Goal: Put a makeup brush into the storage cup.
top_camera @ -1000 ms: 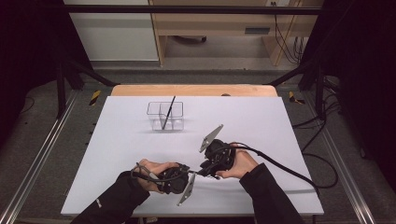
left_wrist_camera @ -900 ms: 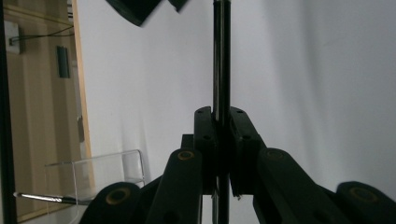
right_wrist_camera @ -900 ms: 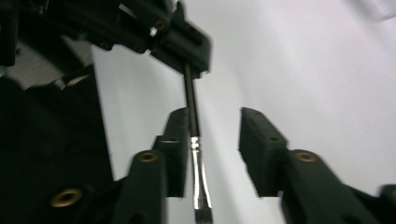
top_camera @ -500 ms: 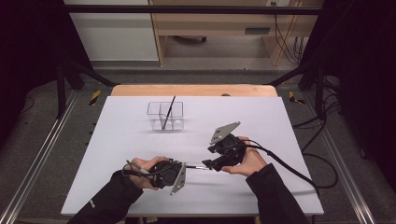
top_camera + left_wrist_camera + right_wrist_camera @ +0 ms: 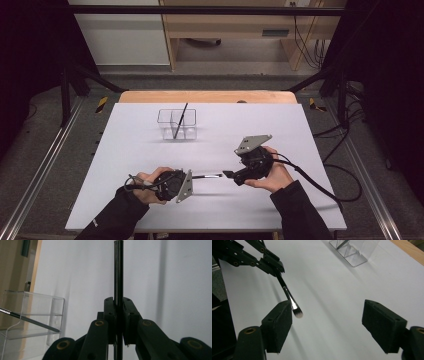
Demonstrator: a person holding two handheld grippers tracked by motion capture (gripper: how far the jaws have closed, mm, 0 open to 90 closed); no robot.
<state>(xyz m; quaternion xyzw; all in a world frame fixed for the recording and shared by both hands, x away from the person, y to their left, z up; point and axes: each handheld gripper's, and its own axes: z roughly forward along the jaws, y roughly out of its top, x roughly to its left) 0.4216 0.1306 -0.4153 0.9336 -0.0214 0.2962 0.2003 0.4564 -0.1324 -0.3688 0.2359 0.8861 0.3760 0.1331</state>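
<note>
1. We see the left gripper (image 5: 192, 178) pinching a slim black-handled makeup brush (image 5: 206, 176) above the white table (image 5: 300, 135).
2. The right gripper (image 5: 327, 325) has just been opening; its jaws stand spread, the brush tip (image 5: 298, 313) beside one pad.

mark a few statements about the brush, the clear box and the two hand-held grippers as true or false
1. The left hand-held gripper is clamped on the handle of the makeup brush. True.
2. The right hand-held gripper is shut on the brush tip. False: its jaws stand wide apart, having just been opening, and the bristles lie beside one pad, not pressed between them.
3. The clear box holds a second dark brush leaning in it. True.
4. The clear box lies tipped on its side by the near edge of the table. False: it stands upright toward the far side.
5. The held brush points toward the right hand-held gripper. True.
</note>
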